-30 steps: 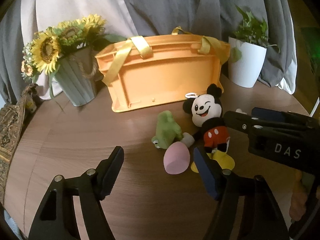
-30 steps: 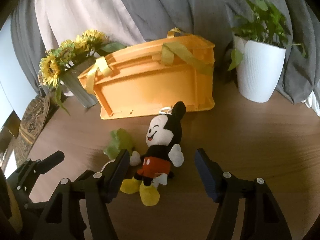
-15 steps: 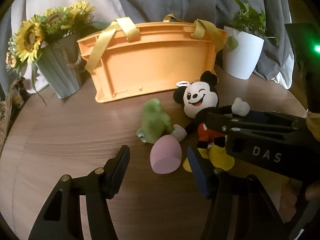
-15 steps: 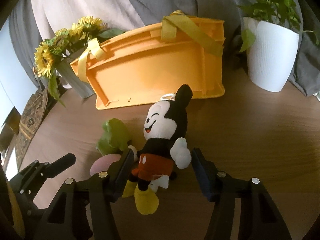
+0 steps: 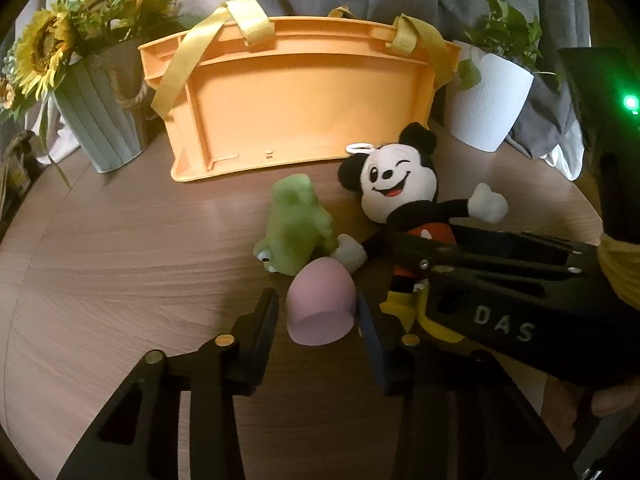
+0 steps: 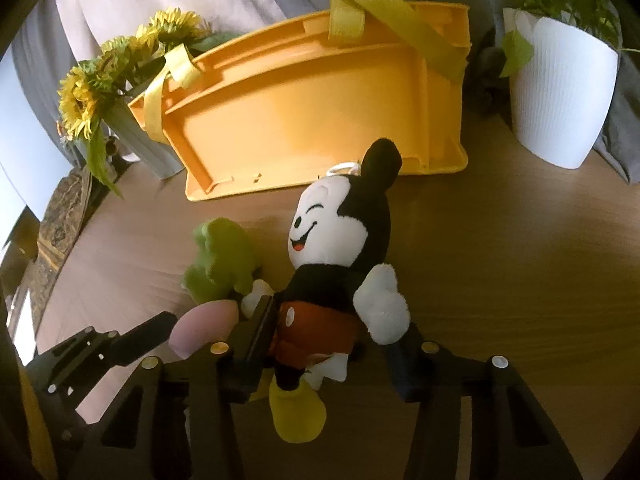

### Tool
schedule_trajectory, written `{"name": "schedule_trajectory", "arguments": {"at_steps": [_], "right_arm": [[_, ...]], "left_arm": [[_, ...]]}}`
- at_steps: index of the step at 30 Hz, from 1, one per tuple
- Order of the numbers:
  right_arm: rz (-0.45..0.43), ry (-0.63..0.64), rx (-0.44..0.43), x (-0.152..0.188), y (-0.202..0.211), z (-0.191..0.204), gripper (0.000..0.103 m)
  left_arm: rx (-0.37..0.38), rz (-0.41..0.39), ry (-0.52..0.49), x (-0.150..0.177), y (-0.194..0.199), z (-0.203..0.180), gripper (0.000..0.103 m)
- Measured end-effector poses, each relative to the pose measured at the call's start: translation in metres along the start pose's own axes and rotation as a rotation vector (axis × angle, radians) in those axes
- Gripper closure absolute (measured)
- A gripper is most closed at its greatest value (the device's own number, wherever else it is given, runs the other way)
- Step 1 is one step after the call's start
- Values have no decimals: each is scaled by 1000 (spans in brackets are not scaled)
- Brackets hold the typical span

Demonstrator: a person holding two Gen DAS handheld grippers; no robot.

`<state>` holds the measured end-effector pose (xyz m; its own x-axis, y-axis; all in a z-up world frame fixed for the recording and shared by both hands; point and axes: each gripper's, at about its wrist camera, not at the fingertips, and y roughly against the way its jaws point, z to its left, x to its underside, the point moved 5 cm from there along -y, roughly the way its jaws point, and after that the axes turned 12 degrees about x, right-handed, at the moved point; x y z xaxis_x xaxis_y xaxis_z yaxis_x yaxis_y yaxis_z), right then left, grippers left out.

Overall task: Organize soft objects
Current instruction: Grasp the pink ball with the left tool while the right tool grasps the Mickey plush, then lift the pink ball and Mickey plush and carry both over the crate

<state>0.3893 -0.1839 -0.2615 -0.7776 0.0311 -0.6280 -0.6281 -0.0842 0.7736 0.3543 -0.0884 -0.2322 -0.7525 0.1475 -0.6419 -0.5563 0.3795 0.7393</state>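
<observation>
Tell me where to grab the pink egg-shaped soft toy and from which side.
Grip the pink egg-shaped soft toy across its wide rounded middle, coming from the near side, where its flat end faces the left gripper. The green frog plush touches its far end, so that side is blocked. The open jaws already flank it.

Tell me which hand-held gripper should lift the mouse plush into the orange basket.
Right. The right hand-held gripper already straddles the mouse plush at its red shorts, fingers on both sides. The left hand-held gripper brackets the pink egg-shaped toy instead. The orange basket stands directly behind the plush.
</observation>
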Motion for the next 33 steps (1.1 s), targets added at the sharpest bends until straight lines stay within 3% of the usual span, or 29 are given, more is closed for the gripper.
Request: {"name": "schedule_trajectory", "arguments": {"at_steps": [4, 9, 33], "right_arm": [[13, 19, -4, 1, -3, 3, 62], [3, 31, 14, 1, 1, 2, 63], [-72, 9, 39, 2, 53, -7, 64]], "left_arm": [[4, -4, 9, 1, 1, 1, 67], [-1, -14, 28, 2, 6, 3, 68], [-22, -146, 99, -19, 67, 5, 68]]}}
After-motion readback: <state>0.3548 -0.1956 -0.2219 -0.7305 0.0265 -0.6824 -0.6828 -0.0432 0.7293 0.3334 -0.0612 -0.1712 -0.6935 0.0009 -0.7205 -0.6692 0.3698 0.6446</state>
